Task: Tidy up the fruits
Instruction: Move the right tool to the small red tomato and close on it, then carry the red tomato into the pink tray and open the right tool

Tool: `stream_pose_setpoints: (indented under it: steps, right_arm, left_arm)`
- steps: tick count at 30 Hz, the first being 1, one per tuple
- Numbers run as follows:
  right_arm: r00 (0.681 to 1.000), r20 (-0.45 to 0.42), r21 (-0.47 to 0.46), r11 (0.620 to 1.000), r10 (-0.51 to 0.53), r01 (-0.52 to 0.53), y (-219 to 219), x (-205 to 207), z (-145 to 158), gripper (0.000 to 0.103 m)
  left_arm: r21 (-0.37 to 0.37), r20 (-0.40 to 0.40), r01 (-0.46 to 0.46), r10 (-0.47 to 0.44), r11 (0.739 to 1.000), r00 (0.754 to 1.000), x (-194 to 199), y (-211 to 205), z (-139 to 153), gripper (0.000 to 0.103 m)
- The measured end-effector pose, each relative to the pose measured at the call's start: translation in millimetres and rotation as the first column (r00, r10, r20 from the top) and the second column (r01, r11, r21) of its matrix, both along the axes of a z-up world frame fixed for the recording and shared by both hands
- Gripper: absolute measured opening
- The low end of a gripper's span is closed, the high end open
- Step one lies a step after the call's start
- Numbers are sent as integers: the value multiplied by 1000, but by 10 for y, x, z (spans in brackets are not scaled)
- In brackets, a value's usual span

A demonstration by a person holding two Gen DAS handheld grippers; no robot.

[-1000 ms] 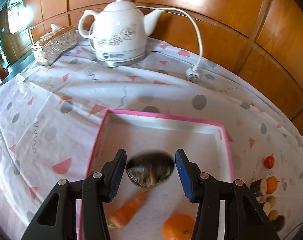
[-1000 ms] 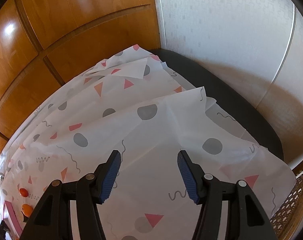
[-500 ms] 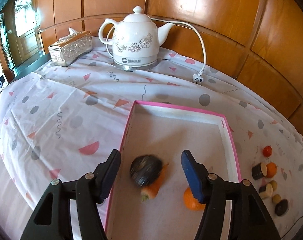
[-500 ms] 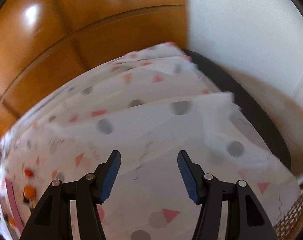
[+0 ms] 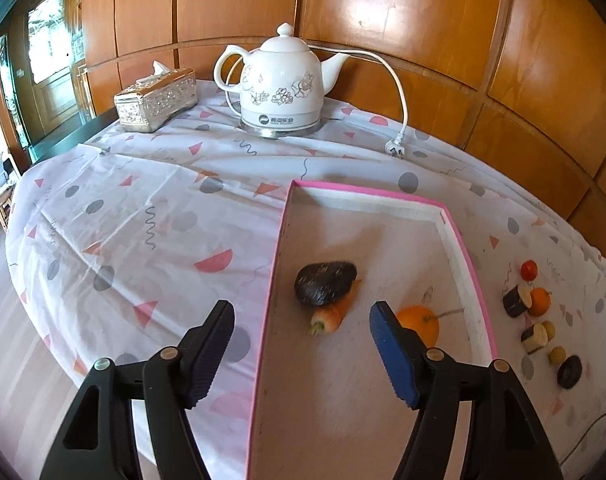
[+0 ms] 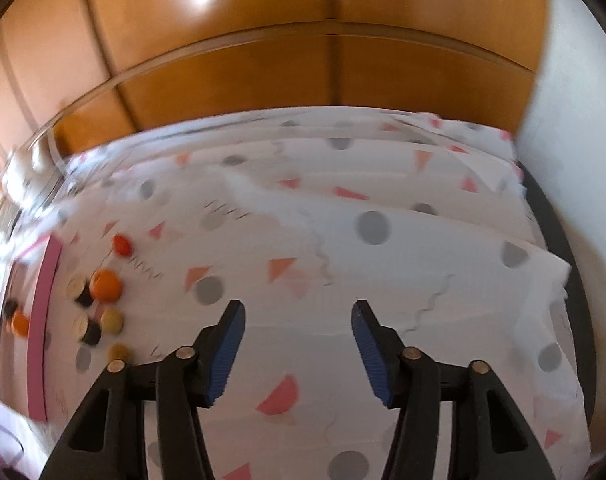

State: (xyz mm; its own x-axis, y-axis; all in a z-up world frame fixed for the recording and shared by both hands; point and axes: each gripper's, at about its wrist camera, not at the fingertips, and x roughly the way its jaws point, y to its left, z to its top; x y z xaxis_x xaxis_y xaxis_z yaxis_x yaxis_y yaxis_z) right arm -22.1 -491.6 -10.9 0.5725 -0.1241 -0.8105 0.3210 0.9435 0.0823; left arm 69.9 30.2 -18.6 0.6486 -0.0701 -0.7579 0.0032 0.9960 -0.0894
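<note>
The left gripper (image 5: 301,352) hangs with fingers spread and empty above the pink-rimmed tray (image 5: 461,248). In the tray an avocado (image 5: 325,282) lies touching a carrot (image 5: 331,314), with an orange (image 5: 421,320) near. The white electric kettle (image 5: 281,88) has a printed label on its base, too small to read. The right gripper (image 6: 297,350), fingers likewise spread and empty, hangs over the patterned tabletop (image 6: 343,248); small fruits (image 6: 105,286) lie beside the tray.
</note>
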Motion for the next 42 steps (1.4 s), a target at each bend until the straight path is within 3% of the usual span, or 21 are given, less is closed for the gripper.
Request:
stream_pose_setpoints:
  steps: [6,10,18,25,35,36,37,42]
  right_arm:
    - [988,-41,1,989,148,-149,365,124,-73,46]
    - [975,-68,-3,977,214,-215,604,230,-88,42]
    - [950,-39,18,950,311,-310,1182,678,-18,41]
    - [952,-38,48,952,305,-303,1459,1224,-146,41]
    - [954,-135,28,963,268,-267,1624,1767,-508,41]
    - [953,-153,23,965,262,-261,1633,1803,-559,39]
    - [952,-159,26,965,263,-262,1638,1827,-595,26]
    - [956,-127,10,964,266,-267,1645,1794,-563,26]
  left_arm:
    - [19,11,-2,1,1000,1000,-180,43,-15,82]
    - [27,13,0,0,1000,1000,-264,45,-42,84]
    - [36,45,-34,32,999,998,-401,108,-23,101]
    - [46,25,-80,79,996,997,-443,224,-80,103]
    - [69,46,-80,77,994,996,-488,230,-66,103]
    - [69,44,-81,78,994,996,-486,236,-69,103]
    - [69,41,-83,80,994,996,-481,235,-74,103]
    - [61,40,-88,85,994,996,-470,239,-79,103]
